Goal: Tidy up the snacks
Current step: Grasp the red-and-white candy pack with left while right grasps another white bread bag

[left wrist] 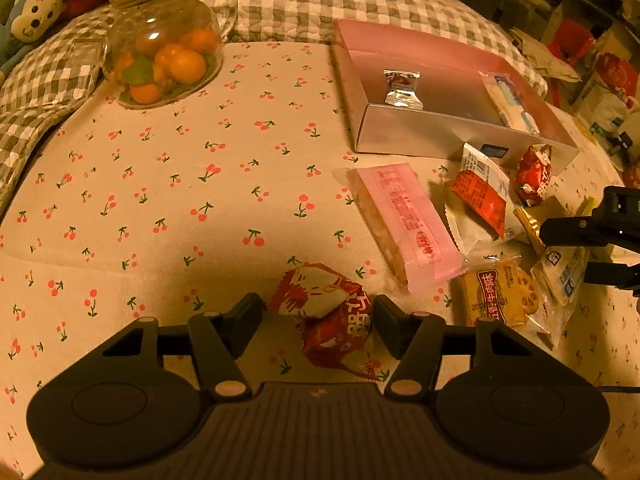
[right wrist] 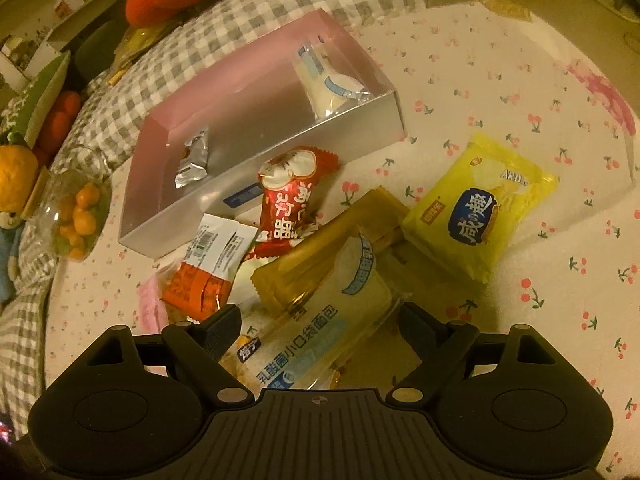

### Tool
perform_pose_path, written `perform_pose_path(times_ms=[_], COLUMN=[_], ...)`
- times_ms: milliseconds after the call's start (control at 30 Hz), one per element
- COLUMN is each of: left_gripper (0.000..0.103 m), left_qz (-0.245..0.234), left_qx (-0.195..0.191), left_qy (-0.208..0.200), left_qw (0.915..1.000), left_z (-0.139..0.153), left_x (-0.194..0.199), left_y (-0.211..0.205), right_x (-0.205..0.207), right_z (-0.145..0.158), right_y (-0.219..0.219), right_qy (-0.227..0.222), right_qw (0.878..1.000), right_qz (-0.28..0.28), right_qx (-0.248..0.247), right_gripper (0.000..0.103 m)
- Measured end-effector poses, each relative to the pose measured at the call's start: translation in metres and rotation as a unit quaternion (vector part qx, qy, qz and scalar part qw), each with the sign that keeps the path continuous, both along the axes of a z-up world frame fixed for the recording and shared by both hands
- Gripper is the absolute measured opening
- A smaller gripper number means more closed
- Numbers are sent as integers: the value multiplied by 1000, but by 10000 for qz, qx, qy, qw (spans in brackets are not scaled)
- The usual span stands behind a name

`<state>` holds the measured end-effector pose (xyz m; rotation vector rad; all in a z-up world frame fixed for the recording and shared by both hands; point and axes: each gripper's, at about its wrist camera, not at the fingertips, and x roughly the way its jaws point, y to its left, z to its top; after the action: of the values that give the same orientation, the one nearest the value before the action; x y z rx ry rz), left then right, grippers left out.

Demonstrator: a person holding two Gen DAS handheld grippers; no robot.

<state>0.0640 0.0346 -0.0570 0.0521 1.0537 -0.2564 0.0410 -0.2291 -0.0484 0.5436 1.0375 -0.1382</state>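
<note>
Red-and-white foil, the nearest snack packet lies directly between the spread, empty jaws of the left gripper, its long axis slanting away to the left. The right gripper, also open, straddles a clear bread bag printed 小口袋面包, running lengthwise forward; the pink-lined box sits beyond.

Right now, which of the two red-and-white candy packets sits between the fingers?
The red-and-white packet lying alone on the cherry-print cloth, between the open fingers of the left gripper. Its twin lies farther off, against the pink box.
</note>
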Motion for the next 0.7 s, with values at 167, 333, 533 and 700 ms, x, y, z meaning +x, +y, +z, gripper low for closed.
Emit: perform_pose_path(times_ms=[167, 333, 533, 700], left_gripper=[47, 45, 40, 38], left_qz=[-33, -45, -86, -134], left_qx=[10, 10, -20, -92], left_qy=[-18, -17, -5, 45], left_qw=[10000, 10000, 10000, 9999], left_z=[0, 1, 1, 3], left_x=[-1, 0, -2, -3], left_y=[1, 1, 1, 2], right_x=[-1, -4, -7, -11], right_z=[1, 2, 3, 8], right_y=[4, 2, -6, -5], right_qy=[19, 67, 92, 20], right_qw=[9996, 9991, 9994, 9992], right_qz=[21, -37, -99, 67], right_qx=[-298, -424, -327, -390], right_gripper=[76, 50, 33, 25])
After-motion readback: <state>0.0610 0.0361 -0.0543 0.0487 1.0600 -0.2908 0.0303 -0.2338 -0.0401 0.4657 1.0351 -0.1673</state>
